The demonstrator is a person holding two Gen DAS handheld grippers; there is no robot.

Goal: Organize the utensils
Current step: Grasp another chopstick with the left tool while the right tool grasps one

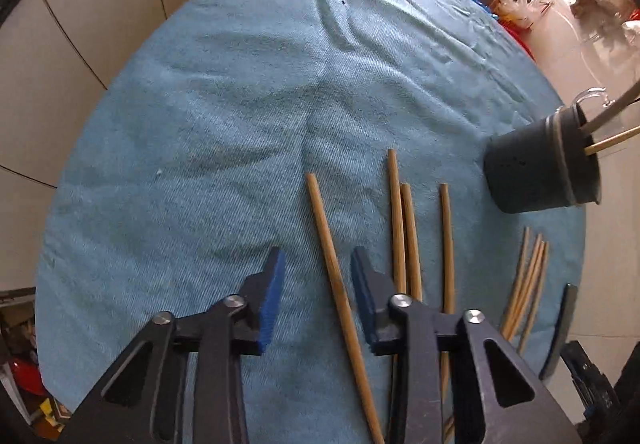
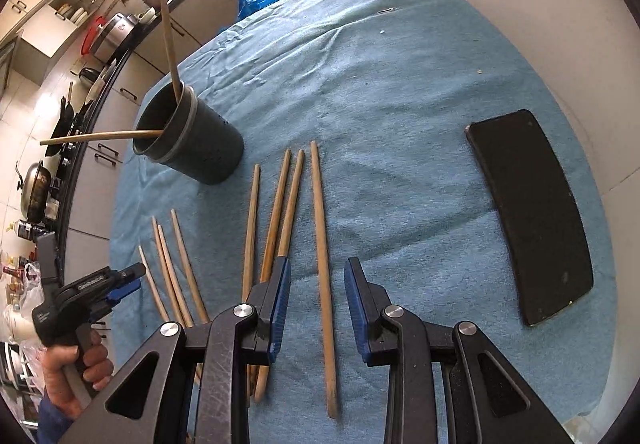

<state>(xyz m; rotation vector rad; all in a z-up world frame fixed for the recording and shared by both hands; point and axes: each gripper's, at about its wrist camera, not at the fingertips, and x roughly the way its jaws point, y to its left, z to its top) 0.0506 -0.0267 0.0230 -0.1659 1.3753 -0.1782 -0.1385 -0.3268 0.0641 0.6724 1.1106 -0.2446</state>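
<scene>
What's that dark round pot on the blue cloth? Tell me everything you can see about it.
The dark holder is a charcoal-grey cylinder, plastic by the look of it, with a paler band under its open rim and small holes dotted in its wall. It stands upright on the blue cloth, touching nothing else on the table. Two wooden chopsticks lean out of it in different directions. The loose chopsticks lie apart from it.

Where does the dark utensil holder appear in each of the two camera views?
Left wrist view: the dark utensil holder sits at the right edge, halfway up, beyond the loose chopsticks.
Right wrist view: the holder sits left of centre, with two chopsticks in it.
Shared landmark: the blue cloth under everything.
</scene>
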